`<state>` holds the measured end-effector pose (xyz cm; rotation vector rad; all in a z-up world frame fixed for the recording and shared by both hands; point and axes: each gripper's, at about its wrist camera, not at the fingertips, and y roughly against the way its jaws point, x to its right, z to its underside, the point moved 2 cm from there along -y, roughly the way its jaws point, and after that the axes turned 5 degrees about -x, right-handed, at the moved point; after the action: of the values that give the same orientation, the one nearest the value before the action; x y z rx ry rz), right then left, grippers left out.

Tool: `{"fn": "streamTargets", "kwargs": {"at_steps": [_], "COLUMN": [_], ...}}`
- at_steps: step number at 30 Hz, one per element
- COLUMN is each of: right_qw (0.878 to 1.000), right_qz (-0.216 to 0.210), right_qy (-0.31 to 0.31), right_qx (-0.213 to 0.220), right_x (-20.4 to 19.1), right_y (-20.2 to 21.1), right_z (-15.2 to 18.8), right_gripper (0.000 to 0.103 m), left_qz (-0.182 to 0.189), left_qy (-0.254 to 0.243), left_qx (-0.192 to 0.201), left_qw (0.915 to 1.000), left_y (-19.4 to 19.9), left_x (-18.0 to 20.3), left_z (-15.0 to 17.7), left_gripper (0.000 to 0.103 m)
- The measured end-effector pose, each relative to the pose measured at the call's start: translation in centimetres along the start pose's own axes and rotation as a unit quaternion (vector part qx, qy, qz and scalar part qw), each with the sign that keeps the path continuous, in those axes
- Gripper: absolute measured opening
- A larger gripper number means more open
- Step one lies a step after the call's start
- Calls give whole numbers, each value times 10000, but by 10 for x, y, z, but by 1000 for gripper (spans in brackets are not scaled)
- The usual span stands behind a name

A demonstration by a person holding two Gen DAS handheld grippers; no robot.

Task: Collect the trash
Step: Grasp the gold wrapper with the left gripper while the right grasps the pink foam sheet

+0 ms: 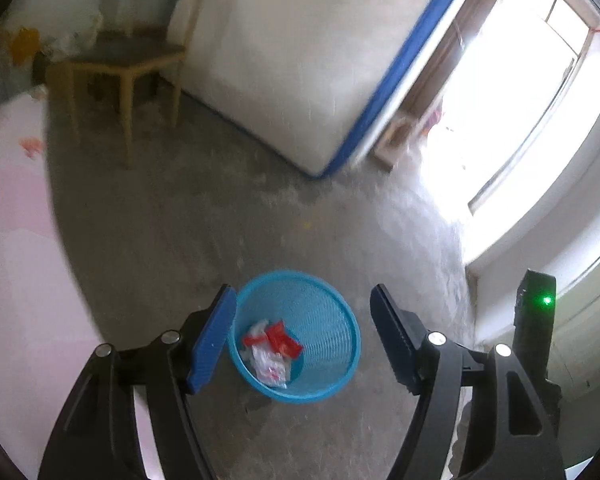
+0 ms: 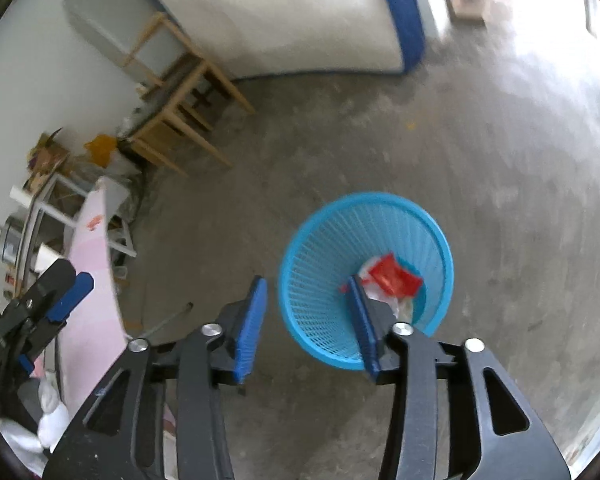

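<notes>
A light-blue mesh basket [image 1: 324, 312] stands on the concrete floor. Inside it lie crumpled red and white wrappers [image 1: 272, 350]. My left gripper [image 1: 304, 294] hovers above the basket, open, with nothing between its blue pads [image 1: 214, 344]. In the right wrist view the same basket [image 2: 332, 248] sits just below my right gripper [image 2: 307, 280], also open and holding nothing. Its right finger [image 2: 362, 328] covers part of the wrappers [image 2: 392, 276]. The left gripper [image 2: 54, 326] shows at the left edge of that view, jaws apart.
A wooden chair [image 1: 124, 68] stands at the back, beside a white mattress with a blue edge [image 1: 300, 60] leaning on the wall. A pink surface [image 1: 16, 240] fills the left side. Bright windows [image 1: 520, 100] are on the right. Clutter [image 2: 40, 168] lines the wall.
</notes>
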<state>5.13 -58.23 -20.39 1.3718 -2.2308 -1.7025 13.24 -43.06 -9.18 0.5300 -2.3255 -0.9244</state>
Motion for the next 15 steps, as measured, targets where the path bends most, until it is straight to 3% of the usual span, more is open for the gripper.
{"fn": "streamTargets", "kwargs": {"at_steps": [2, 6, 11, 15], "right_qw": [9990, 9937, 9772, 9593], "right_qz": [-275, -913, -1766, -2204], "right_qy": [318, 618, 1181, 1739], "right_qx": [165, 198, 55, -305], "right_x": [-27, -73, -152, -222], "right_y": [14, 23, 28, 19], "right_z": [-2, -9, -10, 5], "right_gripper": [61, 64, 66, 67], "left_qz": [25, 4, -683, -1249], "left_qy": [241, 661, 937, 1525], "left_qx": [386, 815, 1254, 1669], "left_qw": [9990, 9945, 9853, 9661], "left_y": [35, 101, 183, 254], "left_x": [-11, -38, -84, -133], "left_z": [-1, 3, 20, 51], "left_gripper": [67, 67, 68, 69]}}
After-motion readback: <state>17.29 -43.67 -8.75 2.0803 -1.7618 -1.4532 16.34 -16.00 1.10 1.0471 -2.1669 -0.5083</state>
